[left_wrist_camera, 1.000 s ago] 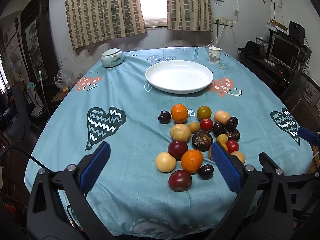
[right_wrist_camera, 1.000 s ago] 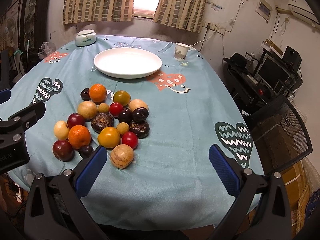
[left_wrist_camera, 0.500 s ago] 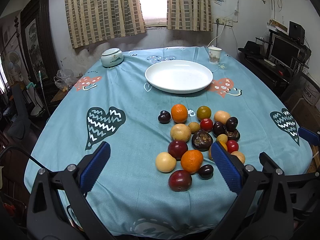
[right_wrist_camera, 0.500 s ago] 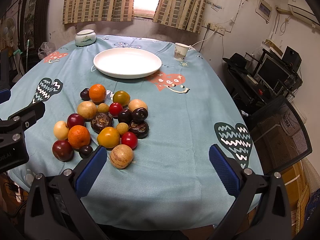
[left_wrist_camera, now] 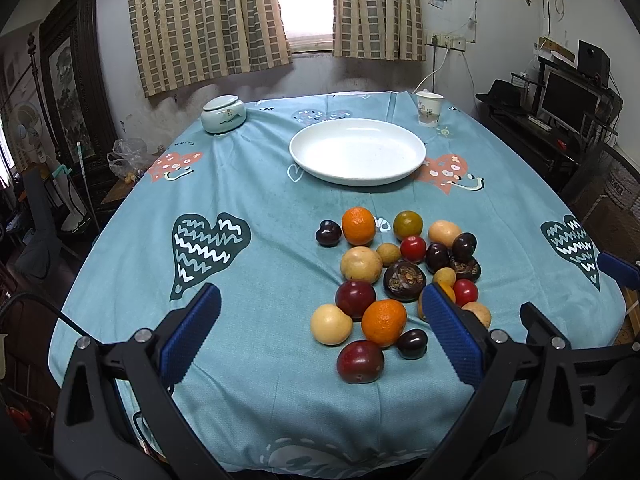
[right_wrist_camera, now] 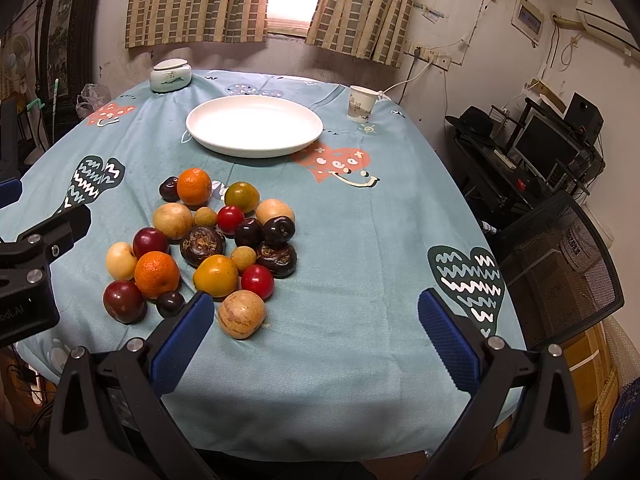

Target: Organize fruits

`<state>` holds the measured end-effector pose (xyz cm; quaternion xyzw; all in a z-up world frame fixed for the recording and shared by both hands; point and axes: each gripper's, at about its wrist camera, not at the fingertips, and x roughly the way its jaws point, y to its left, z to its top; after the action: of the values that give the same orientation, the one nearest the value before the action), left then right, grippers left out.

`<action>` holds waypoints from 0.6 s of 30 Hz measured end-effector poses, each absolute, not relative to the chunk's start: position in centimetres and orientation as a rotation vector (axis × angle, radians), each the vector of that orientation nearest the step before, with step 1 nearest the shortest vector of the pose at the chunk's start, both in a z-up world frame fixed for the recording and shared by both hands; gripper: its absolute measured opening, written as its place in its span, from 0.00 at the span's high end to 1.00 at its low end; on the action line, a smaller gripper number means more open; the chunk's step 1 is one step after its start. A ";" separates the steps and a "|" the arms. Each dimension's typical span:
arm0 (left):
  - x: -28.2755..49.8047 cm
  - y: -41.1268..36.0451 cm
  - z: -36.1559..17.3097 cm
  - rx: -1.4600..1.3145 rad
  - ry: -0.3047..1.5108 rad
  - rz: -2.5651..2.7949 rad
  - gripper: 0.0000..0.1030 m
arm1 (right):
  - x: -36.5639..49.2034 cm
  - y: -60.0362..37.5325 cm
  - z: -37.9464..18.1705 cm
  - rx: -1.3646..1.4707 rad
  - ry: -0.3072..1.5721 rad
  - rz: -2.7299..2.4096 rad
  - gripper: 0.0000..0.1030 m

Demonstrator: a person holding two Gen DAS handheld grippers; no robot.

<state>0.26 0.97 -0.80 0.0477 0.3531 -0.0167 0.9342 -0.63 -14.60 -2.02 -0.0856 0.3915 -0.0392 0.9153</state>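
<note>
Blue-padded jaws of both grippers spread wide, empty, w/ fruits near plate.

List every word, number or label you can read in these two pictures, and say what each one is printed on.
"ool.AI": partial white lettering on the left tool's body, its start cut off at the picture's edge.
Paper cup: dark print, too small to read.
Pink hearts on the tablecloth: white marks, not clearly words.
Wall notice: blurred.
</note>
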 end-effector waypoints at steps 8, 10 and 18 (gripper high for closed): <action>0.3 0.8 -1.0 0.101 0.724 -0.036 0.02 | -0.6 -14.6 -2.0 -0.176 0.807 -0.081 0.01; 0.3 0.8 -1.0 0.101 0.723 -0.037 0.02 | -0.6 -14.6 -2.0 -0.178 0.808 -0.082 0.01; 0.5 0.7 -1.2 0.100 0.729 -0.038 0.02 | -0.5 -14.7 -2.1 -0.178 0.811 -0.082 0.01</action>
<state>0.51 0.66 -1.18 0.0489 0.3563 -0.0186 0.9329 -0.53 -14.68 -2.11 -0.0863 0.3937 -0.0397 0.9143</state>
